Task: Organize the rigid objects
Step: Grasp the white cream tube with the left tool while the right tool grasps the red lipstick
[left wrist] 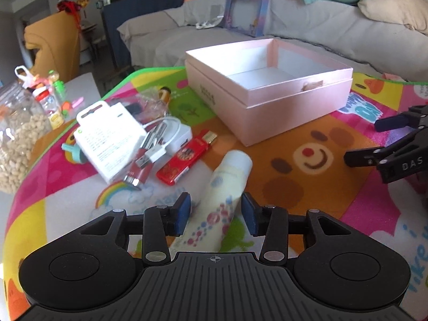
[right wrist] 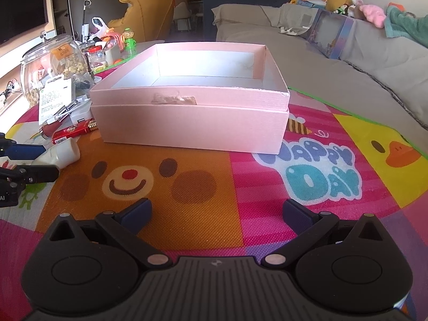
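Cartoon play mat [left wrist: 307, 187] by sofa, clutter at left. Cream tube [left wrist: 227, 184] flat on mat, cap twd pink box [left wrist: 267, 101], tail betw left gripper [left wrist: 216, 214] jaws, spread, pads not yet touching. Best: close mid-body, square, gently, lift level, into box. Right gripper [right wrist: 218, 214] wide apart, holding nothing.

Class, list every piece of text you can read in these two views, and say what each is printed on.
"HAPPY DAY": play mat.
"DAS": right gripper, partial.
"AI": left gripper, cut off.
Pink box side print: blurred.
White card package: too small.
Red pack: unreadable.
Cream tube: blurred.
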`<state>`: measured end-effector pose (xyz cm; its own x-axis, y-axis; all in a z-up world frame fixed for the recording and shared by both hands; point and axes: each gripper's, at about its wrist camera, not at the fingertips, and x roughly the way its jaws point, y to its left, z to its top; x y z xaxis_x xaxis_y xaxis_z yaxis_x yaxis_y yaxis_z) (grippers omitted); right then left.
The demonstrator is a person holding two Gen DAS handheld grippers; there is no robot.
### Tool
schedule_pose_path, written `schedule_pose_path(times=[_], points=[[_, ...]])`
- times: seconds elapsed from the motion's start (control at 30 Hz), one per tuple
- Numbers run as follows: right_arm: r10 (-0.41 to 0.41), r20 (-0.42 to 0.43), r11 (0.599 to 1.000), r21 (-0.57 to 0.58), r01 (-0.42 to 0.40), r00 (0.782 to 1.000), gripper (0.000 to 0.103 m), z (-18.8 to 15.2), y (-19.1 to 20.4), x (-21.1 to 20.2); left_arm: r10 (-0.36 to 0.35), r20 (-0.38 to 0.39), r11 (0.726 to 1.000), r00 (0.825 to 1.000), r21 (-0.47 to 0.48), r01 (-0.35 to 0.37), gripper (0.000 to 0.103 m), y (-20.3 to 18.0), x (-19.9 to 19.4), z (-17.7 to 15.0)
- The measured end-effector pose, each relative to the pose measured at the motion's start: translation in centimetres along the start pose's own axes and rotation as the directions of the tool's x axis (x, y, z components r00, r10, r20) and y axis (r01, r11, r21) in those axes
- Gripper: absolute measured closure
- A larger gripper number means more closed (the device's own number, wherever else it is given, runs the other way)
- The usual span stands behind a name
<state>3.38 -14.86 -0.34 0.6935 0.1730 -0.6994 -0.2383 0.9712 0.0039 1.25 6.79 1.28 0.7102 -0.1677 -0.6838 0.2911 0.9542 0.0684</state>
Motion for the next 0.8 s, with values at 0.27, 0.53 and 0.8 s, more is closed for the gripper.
schedule_pose_path(times=[0.27, 0.53, 0.8], points=[[0.148, 0.118, 0.975, -0.183, -0.125, 0.982, 0.017, 2.2, 5.0, -2.0, 0.041, 0.03, 0.992, 0.999, -0.118, -0.037, 0.077, 2.4, -2.7, -2.2], [0.372, 0.172, 0.804, -0.55, -0.225, 0.912, 0.026, 6.7, 16.7, -0.7, 0.072, 0.014, 0.975, 0.997, -0.212, -0.067, 0.077, 3.9, -6.3, -5.6], [0.303, 0.121, 0.734, -0.662, -0.15, 0.945, 0.022, 7.9, 21.4, 4.6, 0.049, 0.031, 0.959, 0.998, -0.281, -0.039, 0.078, 4.5, -6.6, -6.3]])
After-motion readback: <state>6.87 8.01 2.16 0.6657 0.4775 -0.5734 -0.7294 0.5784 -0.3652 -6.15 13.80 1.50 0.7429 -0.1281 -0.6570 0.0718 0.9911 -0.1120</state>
